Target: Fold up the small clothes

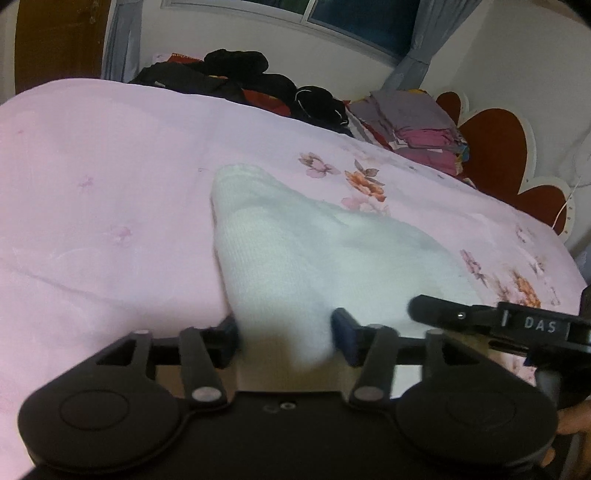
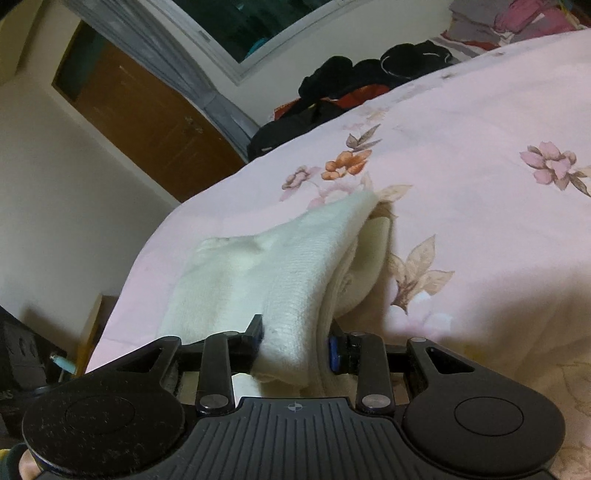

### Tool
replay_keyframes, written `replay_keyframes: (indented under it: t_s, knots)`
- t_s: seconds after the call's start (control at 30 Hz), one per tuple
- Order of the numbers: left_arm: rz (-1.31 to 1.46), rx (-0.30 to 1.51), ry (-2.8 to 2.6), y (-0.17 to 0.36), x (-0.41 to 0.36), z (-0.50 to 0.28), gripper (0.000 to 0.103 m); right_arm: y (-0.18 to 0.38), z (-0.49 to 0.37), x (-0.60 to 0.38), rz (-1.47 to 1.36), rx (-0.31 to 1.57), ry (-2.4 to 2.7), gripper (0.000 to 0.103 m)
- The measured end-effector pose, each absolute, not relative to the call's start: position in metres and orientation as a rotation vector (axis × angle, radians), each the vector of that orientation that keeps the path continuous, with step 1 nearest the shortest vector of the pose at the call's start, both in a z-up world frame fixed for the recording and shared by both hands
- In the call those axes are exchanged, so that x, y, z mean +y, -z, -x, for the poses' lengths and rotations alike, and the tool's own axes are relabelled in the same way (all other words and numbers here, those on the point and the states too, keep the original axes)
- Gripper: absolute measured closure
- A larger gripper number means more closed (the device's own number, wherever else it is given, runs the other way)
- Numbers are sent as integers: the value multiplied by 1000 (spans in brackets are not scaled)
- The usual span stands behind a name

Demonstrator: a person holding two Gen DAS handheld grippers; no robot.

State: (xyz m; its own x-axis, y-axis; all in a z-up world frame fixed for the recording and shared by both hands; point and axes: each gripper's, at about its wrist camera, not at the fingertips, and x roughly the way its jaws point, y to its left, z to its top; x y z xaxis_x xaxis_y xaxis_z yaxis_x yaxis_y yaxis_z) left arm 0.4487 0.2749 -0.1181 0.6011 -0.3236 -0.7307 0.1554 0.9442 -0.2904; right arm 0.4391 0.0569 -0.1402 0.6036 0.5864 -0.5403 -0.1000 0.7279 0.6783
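Observation:
A small white knitted garment lies folded over on the pink flowered bedsheet. Its near end runs between the jaws of my left gripper, which stand apart and loose around the cloth. One black finger of the right gripper reaches in from the right, at the garment's near right edge. In the right wrist view the same garment hangs doubled, its layers gaping on the right side. My right gripper is shut on its near folded edge.
A heap of dark clothes lies along the bed's far edge, with a stack of folded clothes beside a red heart-shaped headboard. A brown door and a window are behind. The bed edge drops off at left.

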Motion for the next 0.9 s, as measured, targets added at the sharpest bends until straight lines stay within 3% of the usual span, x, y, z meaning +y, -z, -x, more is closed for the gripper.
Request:
replay_keyframes:
  t_s: [0.17, 0.27, 0.33, 0.5, 0.67, 0.9]
  knots:
    - [213, 883, 275, 120, 282, -442, 36, 143, -434, 50, -646, 833, -412, 68]
    - [198, 853, 246, 111, 281, -437, 38, 140, -428, 44, -640, 829, -373, 56]
    - [175, 788, 222, 100, 281, -426, 45, 134, -425, 40, -619, 815, -354, 56]
    - [153, 675, 220, 76, 280, -416, 46, 102, -419, 41, -532, 708, -326, 57]
    - [161, 731, 221, 87, 268, -441, 49, 93, -438, 68, -449, 685, -355, 57]
    - [127, 772, 172, 110, 264, -447, 47, 132, -462, 84, -359, 784, -316, 68]
